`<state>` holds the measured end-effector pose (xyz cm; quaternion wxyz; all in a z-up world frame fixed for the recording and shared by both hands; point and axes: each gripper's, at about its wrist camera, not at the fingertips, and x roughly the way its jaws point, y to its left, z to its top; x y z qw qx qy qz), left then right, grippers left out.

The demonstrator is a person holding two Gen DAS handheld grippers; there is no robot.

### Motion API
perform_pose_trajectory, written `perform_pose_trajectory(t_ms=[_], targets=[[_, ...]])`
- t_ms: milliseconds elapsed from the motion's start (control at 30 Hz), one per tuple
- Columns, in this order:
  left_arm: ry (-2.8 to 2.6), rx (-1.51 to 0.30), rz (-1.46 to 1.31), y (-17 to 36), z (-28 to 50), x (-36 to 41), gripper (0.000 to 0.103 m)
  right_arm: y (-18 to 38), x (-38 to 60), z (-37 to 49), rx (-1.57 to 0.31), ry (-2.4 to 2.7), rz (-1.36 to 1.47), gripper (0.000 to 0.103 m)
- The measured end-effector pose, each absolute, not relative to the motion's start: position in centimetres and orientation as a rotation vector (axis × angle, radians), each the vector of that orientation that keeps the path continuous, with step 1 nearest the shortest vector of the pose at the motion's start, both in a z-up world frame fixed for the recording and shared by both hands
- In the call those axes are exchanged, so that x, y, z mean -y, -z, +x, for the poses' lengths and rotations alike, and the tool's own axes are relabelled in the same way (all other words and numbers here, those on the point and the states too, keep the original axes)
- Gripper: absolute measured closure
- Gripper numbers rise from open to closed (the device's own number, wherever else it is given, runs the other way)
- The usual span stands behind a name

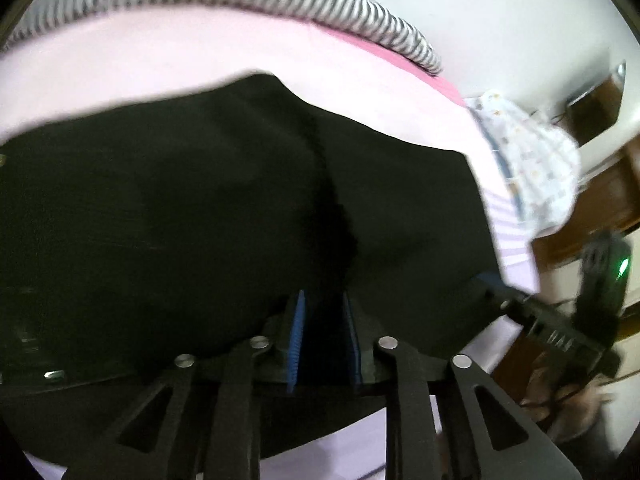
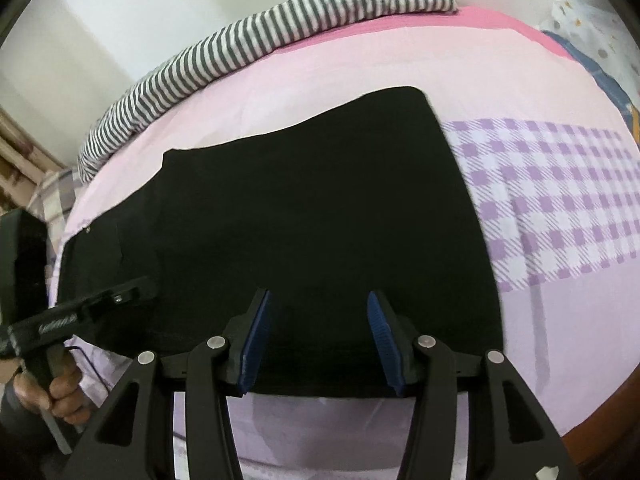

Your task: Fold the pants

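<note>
Black pants (image 2: 312,208) lie folded flat on a pink and lilac bed sheet (image 2: 320,76). In the left wrist view the pants (image 1: 200,208) fill the middle, and my left gripper (image 1: 324,320) has its blue pads close together with black cloth between them at the near edge. My right gripper (image 2: 318,320) is open, its blue pads wide apart over the near edge of the pants. The left gripper also shows in the right wrist view (image 2: 132,292) at the pants' left end. The right gripper shows in the left wrist view (image 1: 492,284) at the pants' right edge.
A grey and white striped cloth (image 2: 256,40) lies along the far edge of the bed by the white wall. A patterned pillow (image 1: 528,164) sits at the right end. Purple checked sheet (image 2: 560,192) lies right of the pants. Wooden furniture (image 1: 600,188) stands beyond the bed.
</note>
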<state>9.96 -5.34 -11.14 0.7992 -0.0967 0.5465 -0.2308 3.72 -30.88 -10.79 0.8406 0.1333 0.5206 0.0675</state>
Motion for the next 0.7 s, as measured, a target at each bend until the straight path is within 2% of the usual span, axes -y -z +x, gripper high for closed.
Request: perform_pose_trajectory(t_ms=[133,333,533,700], targets=[[0.355,-1.116,-0.114,10.3,8.6,3.4,0.075,10.9,28.7,5.1,-1.099,-0.13,0.201,0.054],[0.241,-1.084,-0.088,10.2,7.2,0.8,0.073,11.0,26.6,7.5,-1.096,-0.067,0.151,0.051],[0.199,-1.06,-0.074,9.7,6.2,-1.0,0.07,11.2,24.4,9.1,-1.087,-0.002,0.101,0.04],[0.179,-1.046,-0.098,9.1,5.1,-2.8,0.065,11.3,22.7,10.0,-1.083,0.009,0.078,0.038]])
